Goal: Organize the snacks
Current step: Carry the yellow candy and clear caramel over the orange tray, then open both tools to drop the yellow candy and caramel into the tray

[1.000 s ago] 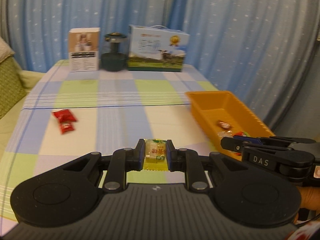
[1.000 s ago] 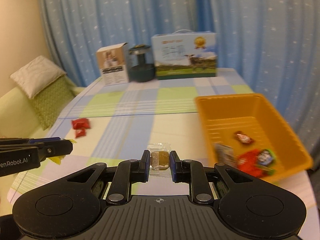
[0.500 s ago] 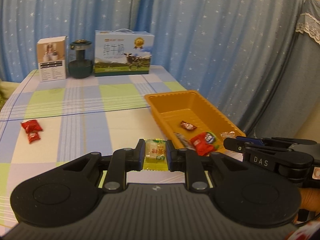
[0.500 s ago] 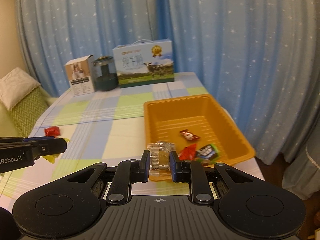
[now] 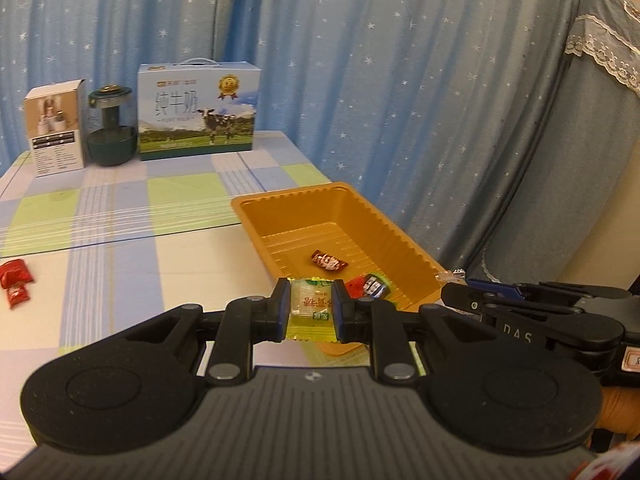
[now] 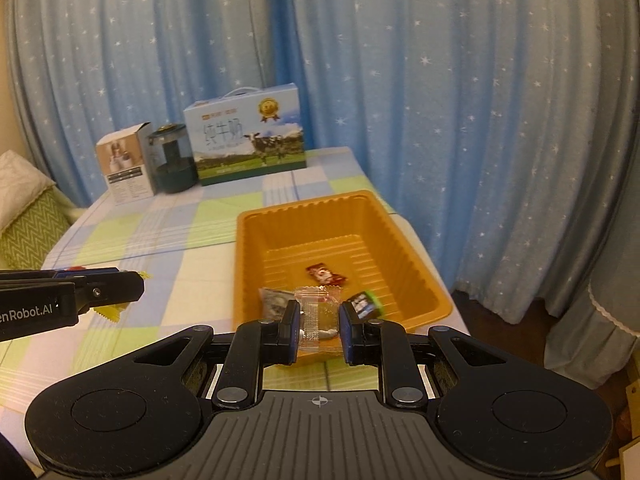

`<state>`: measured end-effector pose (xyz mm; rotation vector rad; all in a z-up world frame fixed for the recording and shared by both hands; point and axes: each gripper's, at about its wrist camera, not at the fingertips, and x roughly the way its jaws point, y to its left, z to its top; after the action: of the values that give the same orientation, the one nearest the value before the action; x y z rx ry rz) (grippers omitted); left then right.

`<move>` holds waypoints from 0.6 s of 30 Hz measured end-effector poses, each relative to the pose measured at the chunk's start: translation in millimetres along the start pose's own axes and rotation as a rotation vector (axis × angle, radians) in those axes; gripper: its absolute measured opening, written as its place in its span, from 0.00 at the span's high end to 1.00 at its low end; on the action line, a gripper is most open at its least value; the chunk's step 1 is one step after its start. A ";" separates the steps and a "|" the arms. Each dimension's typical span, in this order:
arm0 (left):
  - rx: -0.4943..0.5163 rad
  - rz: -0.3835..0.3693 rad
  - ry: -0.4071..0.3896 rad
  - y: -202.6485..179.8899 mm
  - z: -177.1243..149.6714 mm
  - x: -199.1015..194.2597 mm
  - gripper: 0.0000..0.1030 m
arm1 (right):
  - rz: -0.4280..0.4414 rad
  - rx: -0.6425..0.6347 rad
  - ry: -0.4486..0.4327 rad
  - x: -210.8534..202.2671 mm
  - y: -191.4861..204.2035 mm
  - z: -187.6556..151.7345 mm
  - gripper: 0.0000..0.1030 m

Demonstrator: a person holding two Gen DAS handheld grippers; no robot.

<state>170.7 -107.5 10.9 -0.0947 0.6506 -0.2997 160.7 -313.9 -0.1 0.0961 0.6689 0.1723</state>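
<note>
Clamping a yellow candy, the left gripper hides the orange tray's near rim (right gripper pinches a clear wrapper).

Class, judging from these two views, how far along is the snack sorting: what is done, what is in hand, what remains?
Done: several wrapped snacks lie in the orange tray. In hand: the left tongs grip a yellow candy, and the right tongs grip a clear-wrapped snack. Left: two red packets on the table.

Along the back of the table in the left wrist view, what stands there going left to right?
Small white box → dark green jar → milk carton with the cow picture.
</note>
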 end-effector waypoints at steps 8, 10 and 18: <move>0.018 -0.032 0.007 -10.6 13.3 22.3 0.82 | -0.004 0.010 0.001 10.8 -13.9 9.2 0.80; 0.024 -0.037 0.011 -12.6 15.6 28.5 0.82 | 0.002 0.011 0.002 14.0 -16.6 10.4 0.80; 0.029 -0.046 0.035 -10.5 24.0 62.1 0.82 | 0.011 0.004 0.010 34.8 -24.2 20.6 0.80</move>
<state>229.6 -136.5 -4.3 -0.0771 0.6798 -0.3554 203.5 -331.8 -8.6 0.1025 0.6785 0.1824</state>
